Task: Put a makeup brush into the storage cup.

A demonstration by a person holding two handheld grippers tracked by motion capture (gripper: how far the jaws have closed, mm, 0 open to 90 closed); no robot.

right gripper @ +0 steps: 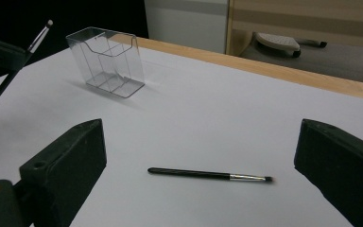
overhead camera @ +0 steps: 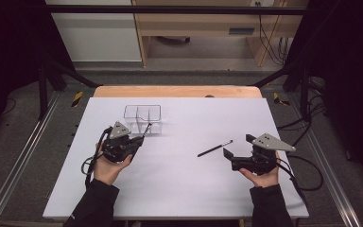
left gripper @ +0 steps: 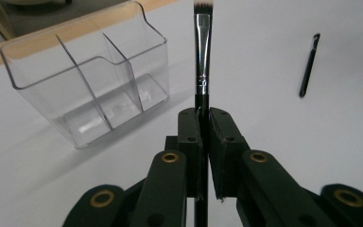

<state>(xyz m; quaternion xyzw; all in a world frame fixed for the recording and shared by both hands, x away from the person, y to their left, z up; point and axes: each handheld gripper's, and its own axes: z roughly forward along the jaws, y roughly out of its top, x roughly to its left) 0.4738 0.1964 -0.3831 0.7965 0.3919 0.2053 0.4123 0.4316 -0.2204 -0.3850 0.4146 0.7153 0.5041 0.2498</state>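
Note:
A clear plastic organizer (overhead camera: pixel 143 118) with compartments stands on the white table (overhead camera: pixel 179 189) toward the back left. My left gripper (overhead camera: pixel 140 137) is shut on a black makeup brush (left gripper: pixel 202 61), bristles pointing up and away, just right of the organizer (left gripper: pixel 87 78). A second black brush (overhead camera: pixel 214 148) lies flat on the table in the middle right; it lies between and beyond the open jaws in the right gripper view (right gripper: pixel 210 175). My right gripper (overhead camera: pixel 238 147) is open, a little right of that brush, nothing in it. The held brush (right gripper: pixel 21 59) and organizer (right gripper: pixel 108 61) appear far off.
The table's wooden far edge (overhead camera: pixel 177 91) runs behind the organizer. Beyond it are floor, cabinets and cables. Black frame posts stand at both sides.

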